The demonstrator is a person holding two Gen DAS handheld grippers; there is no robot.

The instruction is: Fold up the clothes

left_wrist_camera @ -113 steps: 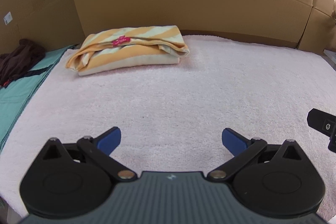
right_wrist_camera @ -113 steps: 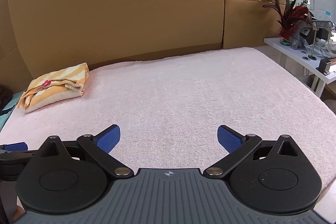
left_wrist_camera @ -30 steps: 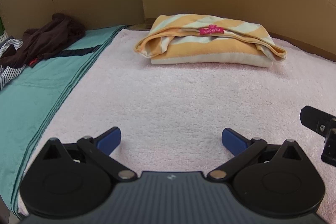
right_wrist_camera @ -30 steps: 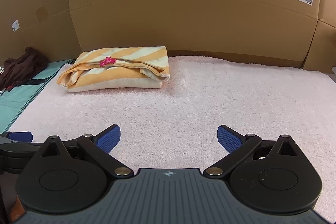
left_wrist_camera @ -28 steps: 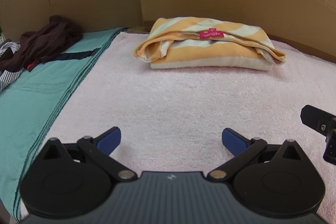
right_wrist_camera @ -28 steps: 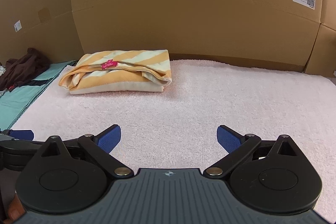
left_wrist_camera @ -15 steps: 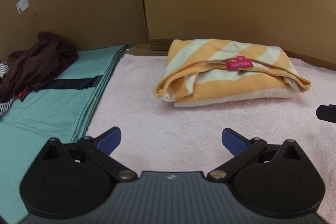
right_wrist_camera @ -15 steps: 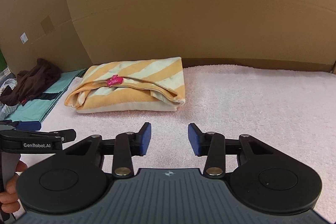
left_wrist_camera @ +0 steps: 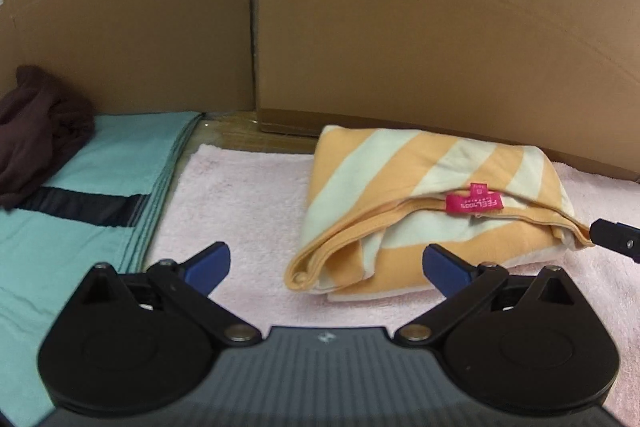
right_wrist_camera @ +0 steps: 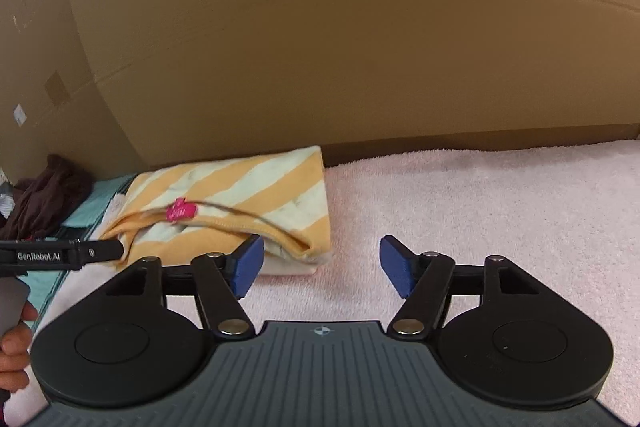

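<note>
A folded orange and cream striped garment (left_wrist_camera: 424, 203) with a pink label (left_wrist_camera: 474, 203) lies on the pink towel (left_wrist_camera: 240, 195) near the cardboard wall. My left gripper (left_wrist_camera: 326, 265) is open just in front of the garment's near left corner, not touching it. In the right wrist view the same garment (right_wrist_camera: 240, 203) lies ahead and to the left. My right gripper (right_wrist_camera: 322, 267) has its jaws opening, with only the garment's near right corner showing past its left fingertip (right_wrist_camera: 248, 265) and nothing pressed between the pads.
A teal cloth (left_wrist_camera: 80, 227) with a dark band lies left of the towel, with a dark brown garment (left_wrist_camera: 36, 131) heaped on it. Cardboard walls (left_wrist_camera: 400, 27) close off the back. A person's hand (right_wrist_camera: 14, 347) shows at the left edge of the right wrist view.
Both grippers have come closer to the striped garment. The right gripper's jaws narrowed half a second ago and have since widened again. The left gripper stayed open.
</note>
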